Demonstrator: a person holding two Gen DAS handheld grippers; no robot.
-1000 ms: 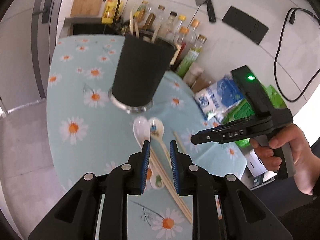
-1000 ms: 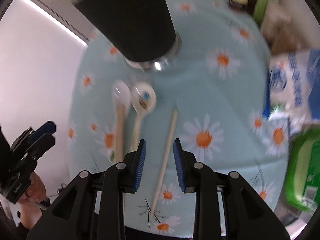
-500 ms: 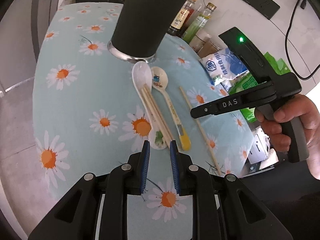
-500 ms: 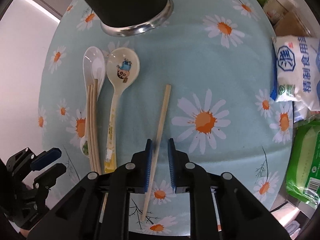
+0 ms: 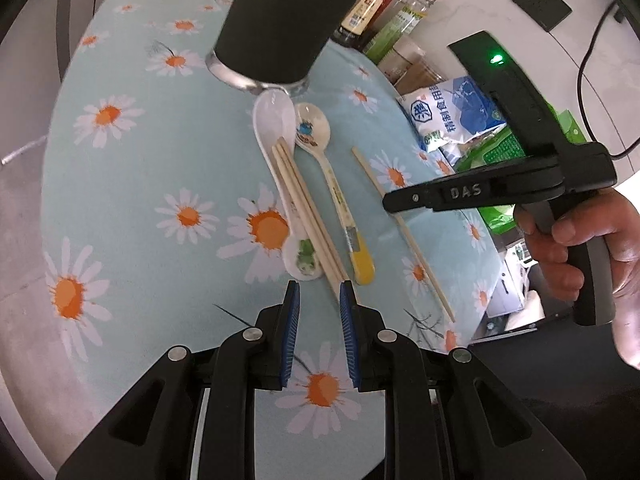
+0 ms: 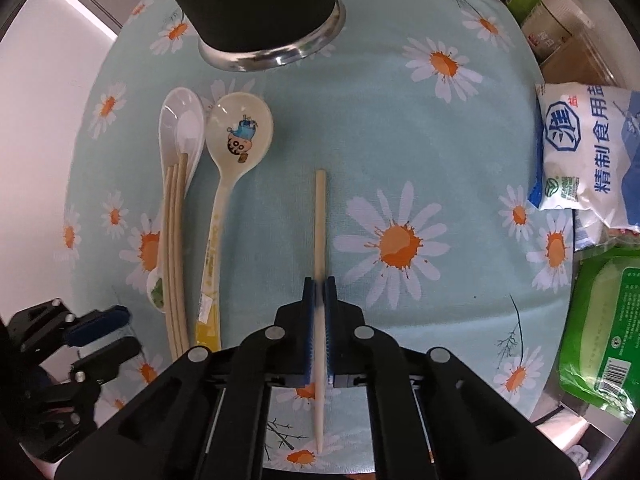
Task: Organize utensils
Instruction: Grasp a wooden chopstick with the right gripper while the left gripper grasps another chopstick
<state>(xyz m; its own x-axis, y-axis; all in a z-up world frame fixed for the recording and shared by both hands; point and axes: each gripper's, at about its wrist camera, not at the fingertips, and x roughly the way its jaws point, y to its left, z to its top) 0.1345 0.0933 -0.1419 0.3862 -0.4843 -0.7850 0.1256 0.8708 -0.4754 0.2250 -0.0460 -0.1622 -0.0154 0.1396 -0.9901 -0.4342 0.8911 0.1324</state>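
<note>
Two spoons [image 6: 224,184] lay side by side at six o'clock of the utensil holder [image 6: 256,4]. A lone chopstick [image 6: 319,236] lay at their three o'clock.

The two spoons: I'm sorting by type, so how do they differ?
The white spoon is plain in the bowl; the cartoon spoon has a printed figure there. Three chopsticks lie along the white spoon; the cartoon spoon carries none. The cartoon spoon's handle ends yellow. Both lie bowl toward the black holder.
</note>
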